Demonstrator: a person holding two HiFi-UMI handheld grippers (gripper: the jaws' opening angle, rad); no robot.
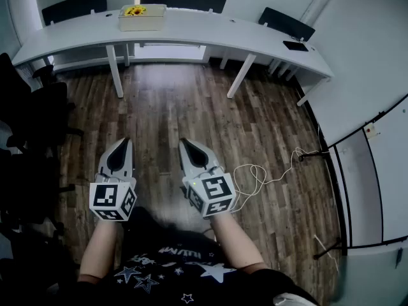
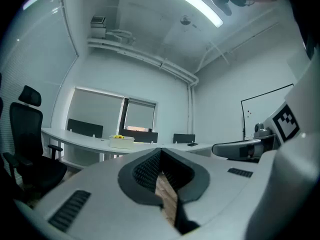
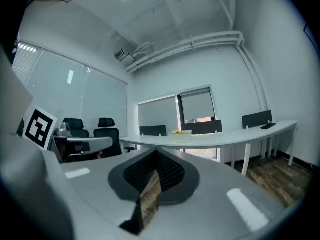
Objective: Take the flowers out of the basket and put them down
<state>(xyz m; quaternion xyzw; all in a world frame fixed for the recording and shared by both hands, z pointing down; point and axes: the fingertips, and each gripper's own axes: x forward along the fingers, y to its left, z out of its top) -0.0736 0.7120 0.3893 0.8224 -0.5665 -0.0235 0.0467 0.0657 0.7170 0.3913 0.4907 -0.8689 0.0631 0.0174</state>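
Holding left gripper and right gripper closed, empty, level. On the far desk sits the basket, flowers seemingly yellow; we should approach first, then open jaws.

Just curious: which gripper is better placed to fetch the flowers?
Left, marginally: the cream rectangular basket of yellow flowers lies more in line with the left gripper than the right gripper. Both are shut, empty, far off.
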